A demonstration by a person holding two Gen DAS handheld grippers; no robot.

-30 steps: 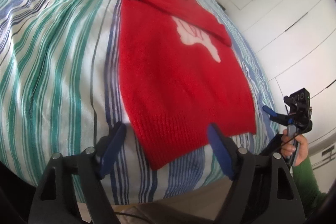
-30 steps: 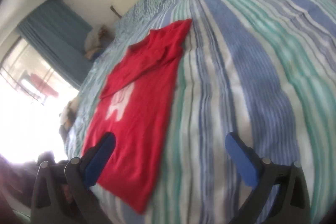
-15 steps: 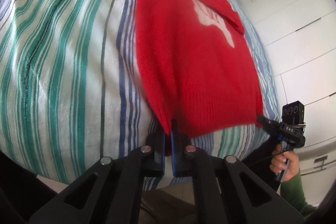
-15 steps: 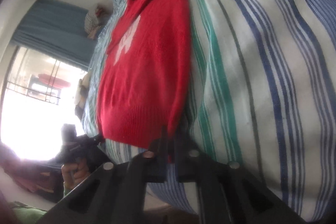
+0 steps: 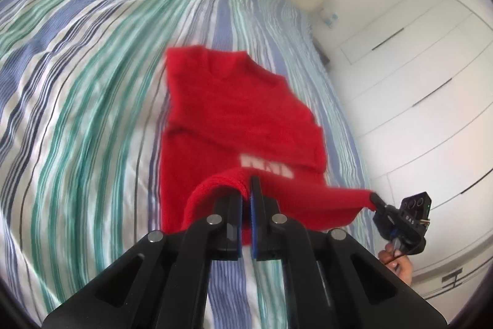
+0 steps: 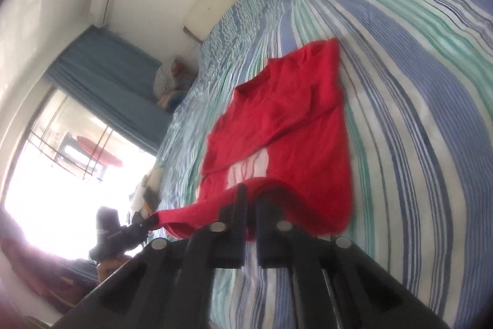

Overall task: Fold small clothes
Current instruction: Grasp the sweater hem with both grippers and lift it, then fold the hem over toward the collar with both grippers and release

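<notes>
Striped bedcover (image 5: 92,76) fills most of both views; wide bare stretch beyond and to the left of the left gripper (image 5: 245,193), and to the right of the right gripper (image 6: 248,199). Bed's edge runs close on the left gripper's right, white cupboard doors (image 5: 416,76) just past it. In the right wrist view the far bed edge meets a blue curtain (image 6: 104,82) and a bright window (image 6: 46,168) off to that gripper's left

Red sweater (image 5: 234,113) lies ahead of both grippers, neck end farthest away, sleeves crossed over the chest, white motif (image 5: 266,167) half covered. Its hem (image 5: 308,196) is off the cover, stretched in a line between the two grippers

Left gripper: jaws closed tight, pinching one hem corner. Right gripper: jaws likewise closed on the other corner. A person's hand (image 5: 397,262) grips the right gripper's handle

Against a second ago: both sets of jaws stood wide apart with the sweater flat and its hem on the cover; the jaws have since closed on the corners, and the hem is now raised and carried toward the neck
</notes>
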